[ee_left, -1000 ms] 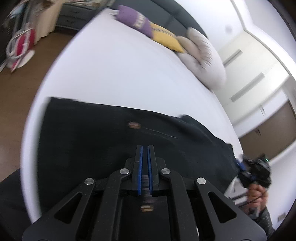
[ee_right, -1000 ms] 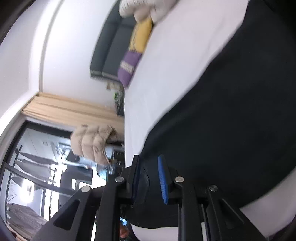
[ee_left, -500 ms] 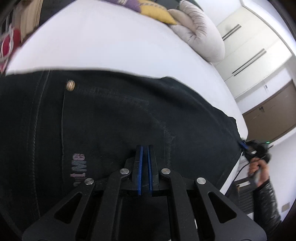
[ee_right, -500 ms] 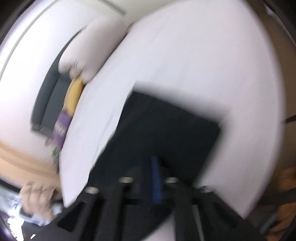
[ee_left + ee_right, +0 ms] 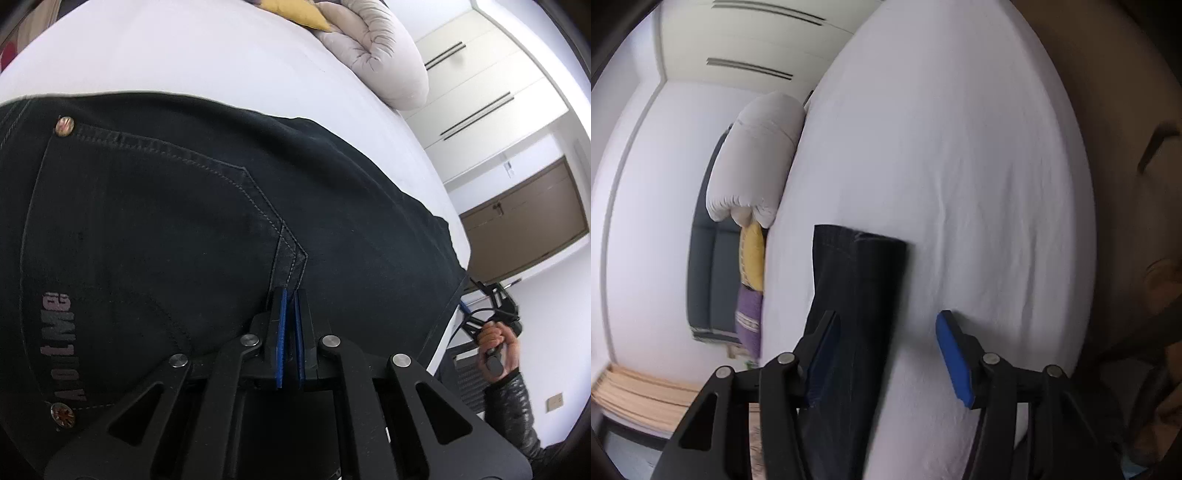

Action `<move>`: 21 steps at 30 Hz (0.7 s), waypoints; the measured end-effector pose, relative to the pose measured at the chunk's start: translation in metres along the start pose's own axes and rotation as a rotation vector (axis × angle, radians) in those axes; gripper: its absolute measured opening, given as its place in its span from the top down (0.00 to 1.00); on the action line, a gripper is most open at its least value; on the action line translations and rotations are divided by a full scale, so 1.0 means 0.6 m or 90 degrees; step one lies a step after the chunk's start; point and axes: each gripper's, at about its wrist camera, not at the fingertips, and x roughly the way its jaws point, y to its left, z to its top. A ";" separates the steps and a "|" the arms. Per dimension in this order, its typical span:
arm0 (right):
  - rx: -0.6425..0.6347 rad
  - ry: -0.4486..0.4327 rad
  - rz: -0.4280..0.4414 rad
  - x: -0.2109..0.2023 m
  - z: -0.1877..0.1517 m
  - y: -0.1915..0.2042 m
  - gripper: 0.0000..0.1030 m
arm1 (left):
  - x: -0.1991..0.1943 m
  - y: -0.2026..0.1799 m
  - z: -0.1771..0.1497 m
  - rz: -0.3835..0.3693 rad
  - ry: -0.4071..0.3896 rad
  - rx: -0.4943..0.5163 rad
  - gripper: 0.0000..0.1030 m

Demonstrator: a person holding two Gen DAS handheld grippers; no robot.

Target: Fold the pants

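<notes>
I see the black pants [image 5: 184, 229] lying flat on the white bed [image 5: 184, 55]. My left gripper [image 5: 290, 295] fingers are pressed together above the fabric. My right gripper [image 5: 886, 328] fingers have just been opening, spread and empty.

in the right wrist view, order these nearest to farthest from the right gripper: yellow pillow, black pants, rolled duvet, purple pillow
1. Black pants: lying under the open right gripper, beside its left finger.
2. Purple pillow: left, at the bed's edge.
3. Yellow pillow: just beyond the purple one.
4. Rolled duvet: farthest, upper left.
</notes>
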 end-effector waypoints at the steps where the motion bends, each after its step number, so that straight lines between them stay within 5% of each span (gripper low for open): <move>1: 0.002 -0.001 0.014 0.002 0.004 -0.005 0.44 | -0.002 0.006 0.000 0.007 0.001 0.007 0.96; 7: 0.037 0.013 0.097 0.013 0.029 -0.008 0.45 | -0.013 0.011 -0.001 0.010 0.004 0.007 0.96; 16: 0.052 0.041 0.128 0.086 0.064 0.025 0.48 | -0.004 0.003 0.009 0.017 0.007 0.006 0.96; 21: 0.046 0.054 0.113 0.093 0.072 0.028 0.68 | -0.001 0.001 0.008 0.020 0.007 0.006 0.96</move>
